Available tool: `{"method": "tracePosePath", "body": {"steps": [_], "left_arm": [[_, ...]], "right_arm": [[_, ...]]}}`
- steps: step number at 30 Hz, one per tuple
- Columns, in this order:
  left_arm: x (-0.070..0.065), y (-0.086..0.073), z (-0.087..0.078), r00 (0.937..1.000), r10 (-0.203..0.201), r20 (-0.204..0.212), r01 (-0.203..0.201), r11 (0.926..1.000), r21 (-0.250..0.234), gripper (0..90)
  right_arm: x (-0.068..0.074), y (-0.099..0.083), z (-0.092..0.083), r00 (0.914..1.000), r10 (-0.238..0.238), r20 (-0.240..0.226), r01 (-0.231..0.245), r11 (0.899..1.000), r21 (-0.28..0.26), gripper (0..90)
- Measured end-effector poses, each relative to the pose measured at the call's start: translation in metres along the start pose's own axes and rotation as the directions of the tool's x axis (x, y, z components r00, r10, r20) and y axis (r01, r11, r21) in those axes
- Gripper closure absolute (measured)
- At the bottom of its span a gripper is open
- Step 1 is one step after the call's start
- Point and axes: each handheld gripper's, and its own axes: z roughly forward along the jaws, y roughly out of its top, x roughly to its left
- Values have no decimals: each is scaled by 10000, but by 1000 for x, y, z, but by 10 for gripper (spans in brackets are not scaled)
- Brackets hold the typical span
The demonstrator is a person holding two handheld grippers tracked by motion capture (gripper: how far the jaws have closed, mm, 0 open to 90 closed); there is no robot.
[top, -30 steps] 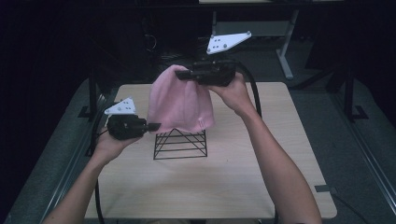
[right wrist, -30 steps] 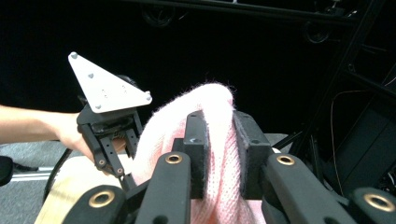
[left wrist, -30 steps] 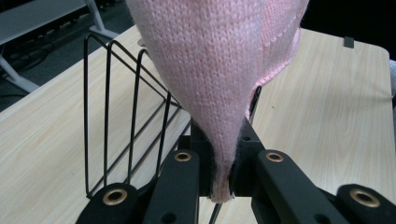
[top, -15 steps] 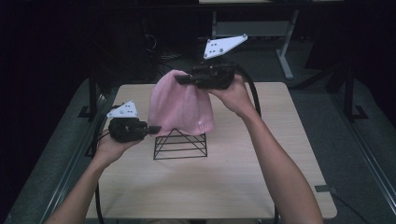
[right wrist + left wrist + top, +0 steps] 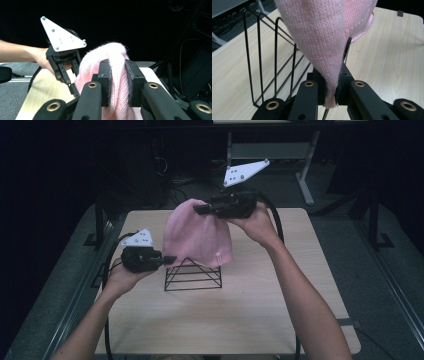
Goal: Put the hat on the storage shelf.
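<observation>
A pink knitted beanie (image 5: 199, 236) hung in the air between two hand-held grippers, above a light wooden table (image 5: 260, 320). The right gripper (image 5: 200, 209) was held level at the crown of the beanie, its jaws pressed together on a bunched fold of the knit; in the right gripper view the fabric (image 5: 117, 75) rose between the two black pads and swelled above them in a rounded hump. The left gripper (image 5: 172, 259) was lower and to the side, at the beanie's lower edge, its jaws likewise pinching the knit; in the left gripper view a tapered fold of the fabric (image 5: 322, 50) narrowed downward into the closed pads, its end showing just below them. The beanie thus ran from the right gripper at its top down to the left gripper at its hem, with its body draped between the two. Directly beneath the hem, and just beside the left gripper's tips, a black wire rack (image 5: 193, 276) of triangular outline stood on the table; in the left gripper view its upright wires (image 5: 259, 55) lay just beyond the jaws, on the left. In the right gripper view the left gripper (image 5: 72, 86) appeared farther off, beside the beanie, with its grey three-cornered plate uppermost.
</observation>
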Motion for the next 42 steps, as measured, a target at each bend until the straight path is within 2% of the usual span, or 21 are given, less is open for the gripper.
{"method": "tracePosePath", "body": {"steps": [7,9,15,26,30,31,34,42], "left_arm": [[3,-10,0,9999,-121,-57,122,9997,219,815],[4,-11,0,10000,-40,-69,42,9996,293,815],[3,-15,4,9998,-147,-120,151,9991,396,814],[1,-17,12,9996,130,-248,-111,9970,769,808],[2,-21,14,9997,36,-250,-15,9966,828,808],[3,-22,14,9995,161,-261,-138,9962,865,809],[3,-26,15,9997,67,-236,-46,9962,867,809],[3,-31,19,9997,179,-194,-157,9941,1075,810]], "right_arm": [[4,-5,9,9996,3,-284,2,9999,162,760],[6,-6,10,9995,12,-324,-3,9997,259,760],[8,-7,13,9997,-133,-208,142,9990,428,760],[5,-16,14,9989,-18,-471,40,9988,480,760],[6,-21,14,9987,62,-503,-35,9986,527,760],[6,-22,15,9984,119,-560,-87,9983,568,760],[8,-25,17,9981,102,-611,-65,9981,608,760],[11,-31,19,9976,163,-667,-116,9975,704,760]]}}
